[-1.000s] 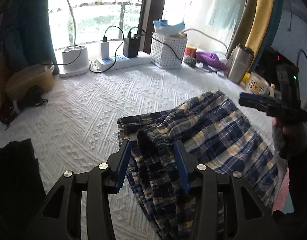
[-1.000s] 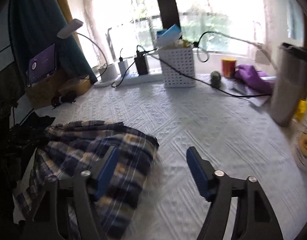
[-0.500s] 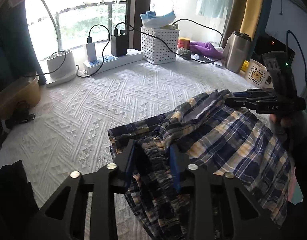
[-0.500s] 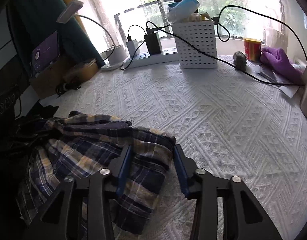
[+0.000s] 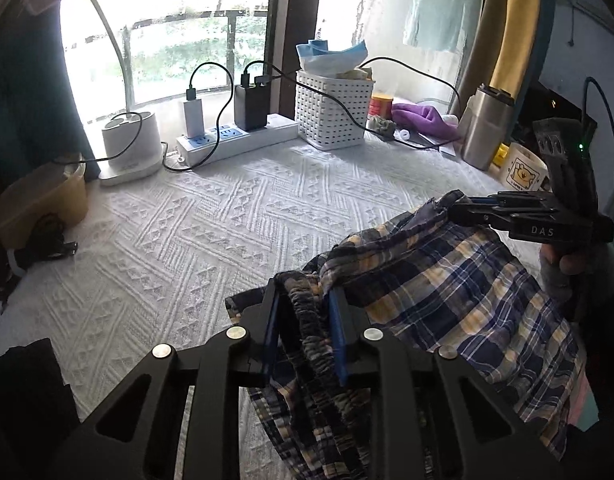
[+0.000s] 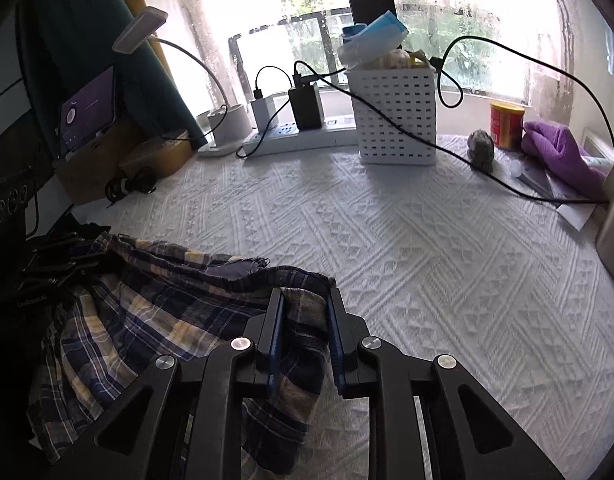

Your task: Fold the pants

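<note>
Plaid pants (image 5: pixel 447 292) on white tabletop (image 5: pixel 211 220); left gripper (image 5: pixel 303 300) and right gripper (image 6: pixel 305 300) fingers closing, both clamping bunched fabric.

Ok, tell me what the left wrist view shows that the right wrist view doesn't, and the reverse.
Only the left wrist view: the left gripper closing on the gathered waistband, the white mug and steel tumbler, and the right gripper seen side-on.

Only the right wrist view: the lit tablet, the lamp's head, and the right gripper closing on a plaid edge.

Both: the plaid pants, white basket, power strip, purple cloth and white bedspread.
</note>
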`<state>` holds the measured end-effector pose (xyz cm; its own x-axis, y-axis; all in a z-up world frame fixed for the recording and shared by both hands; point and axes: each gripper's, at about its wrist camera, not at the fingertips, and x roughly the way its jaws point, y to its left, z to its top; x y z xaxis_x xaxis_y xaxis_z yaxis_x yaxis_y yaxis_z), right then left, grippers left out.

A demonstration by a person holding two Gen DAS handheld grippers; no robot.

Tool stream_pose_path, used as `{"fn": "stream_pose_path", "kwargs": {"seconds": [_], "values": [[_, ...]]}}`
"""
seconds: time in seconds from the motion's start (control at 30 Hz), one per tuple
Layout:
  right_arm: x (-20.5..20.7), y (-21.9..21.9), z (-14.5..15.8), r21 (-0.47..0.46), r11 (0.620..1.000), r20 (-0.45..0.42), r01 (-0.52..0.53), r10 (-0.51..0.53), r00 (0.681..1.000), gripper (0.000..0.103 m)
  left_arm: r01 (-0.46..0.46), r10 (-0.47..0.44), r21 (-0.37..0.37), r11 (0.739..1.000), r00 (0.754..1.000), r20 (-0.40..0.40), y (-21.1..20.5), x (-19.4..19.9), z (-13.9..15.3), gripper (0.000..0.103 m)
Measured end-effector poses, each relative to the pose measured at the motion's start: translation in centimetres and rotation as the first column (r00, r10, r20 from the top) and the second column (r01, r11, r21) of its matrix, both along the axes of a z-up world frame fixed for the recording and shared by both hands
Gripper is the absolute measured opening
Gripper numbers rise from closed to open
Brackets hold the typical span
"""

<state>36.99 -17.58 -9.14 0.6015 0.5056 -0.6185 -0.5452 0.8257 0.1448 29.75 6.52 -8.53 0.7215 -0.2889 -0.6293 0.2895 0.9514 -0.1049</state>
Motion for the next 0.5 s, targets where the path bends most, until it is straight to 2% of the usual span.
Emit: {"fn": "stream_pose_path", "kwargs": {"seconds": [0.23, 0.3, 0.5], "values": [[1.2, 0.6, -1.1, -0.034, 0.998, -0.006, 0.053, -0.053, 0.999, 0.020, -0.007, 0.006, -0.014, 1.000, 0.998, -0.069, 0.3, 1.3, -1.9, 0.022], [1.6, 0.4, -1.2, -0.019, 0.998, -0.017, 0.068, -0.068, 0.998, 0.020, -0.013, 0.011, -0.016, 1.000, 0.997, -0.077, 0.4, 1.3, -2.2, 0.023], [2.2, 1.2, -1.5, -0.057, 0.994, -0.017, 0.094, -0.095, 0.995, 0.020, -0.040, 0.039, -0.021, 0.999, 0.996, -0.076, 1.0, 1.4, -2.6, 0.025]]}}
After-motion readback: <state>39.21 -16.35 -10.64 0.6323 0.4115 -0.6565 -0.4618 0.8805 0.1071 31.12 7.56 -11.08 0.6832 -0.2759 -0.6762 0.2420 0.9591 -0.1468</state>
